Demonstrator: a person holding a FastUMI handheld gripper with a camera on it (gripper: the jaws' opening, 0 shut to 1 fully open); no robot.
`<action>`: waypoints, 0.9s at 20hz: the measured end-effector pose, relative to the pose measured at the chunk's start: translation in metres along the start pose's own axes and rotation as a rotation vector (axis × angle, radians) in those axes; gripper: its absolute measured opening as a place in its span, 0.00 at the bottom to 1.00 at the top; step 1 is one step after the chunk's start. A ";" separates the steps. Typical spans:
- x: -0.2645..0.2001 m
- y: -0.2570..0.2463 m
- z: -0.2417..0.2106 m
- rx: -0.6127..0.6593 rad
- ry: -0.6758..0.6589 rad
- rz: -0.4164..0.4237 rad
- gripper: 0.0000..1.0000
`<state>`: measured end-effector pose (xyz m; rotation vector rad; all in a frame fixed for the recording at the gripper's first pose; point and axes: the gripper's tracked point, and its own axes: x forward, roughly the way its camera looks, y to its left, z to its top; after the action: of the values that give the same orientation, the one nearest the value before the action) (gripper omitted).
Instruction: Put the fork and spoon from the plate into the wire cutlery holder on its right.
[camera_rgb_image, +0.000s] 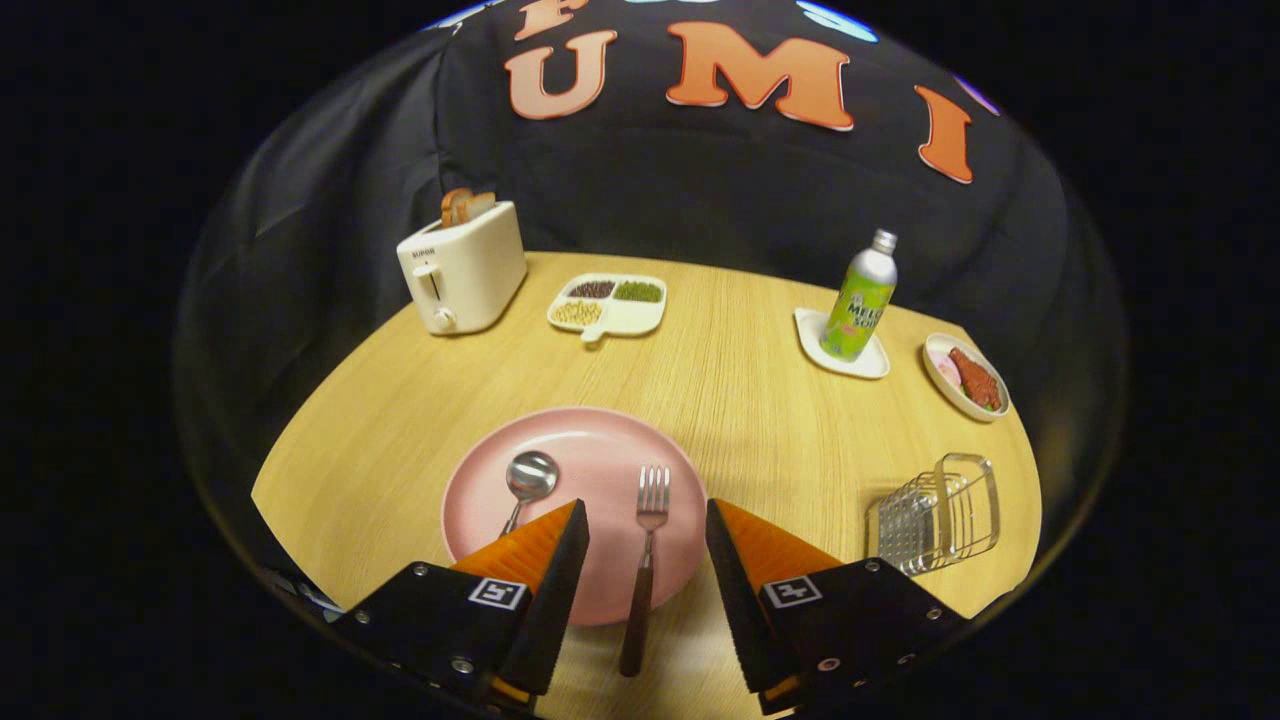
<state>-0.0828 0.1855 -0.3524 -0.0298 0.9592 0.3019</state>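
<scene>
A pink plate (580, 445) lies on the wooden table just ahead of my fingers. On it a steel spoon (529, 480) lies at the left, its handle running under my left finger. A fork (649, 515) with a dark handle lies at the right of the plate, its handle reaching over the plate's near rim and down between my fingers. My gripper (646, 512) hangs open above the plate's near edge, the fork's neck midway in the gap, touching neither finger. The wire cutlery holder (935, 517) stands to the right of the plate, beyond my right finger.
At the back of the table stand a cream toaster (462, 268) with bread in it, a divided dish of beans (608, 303), a green bottle (858, 300) on a white coaster, and a small bowl of food (966, 376). The table's round edge runs close behind the holder.
</scene>
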 end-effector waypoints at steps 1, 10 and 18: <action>0.006 0.002 -0.008 0.007 0.031 0.005 0.68; 0.030 0.012 -0.052 0.007 0.244 0.017 0.31; 0.034 0.012 -0.056 0.030 0.299 0.014 0.08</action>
<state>-0.1131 0.1961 -0.4109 -0.0412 1.2609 0.3012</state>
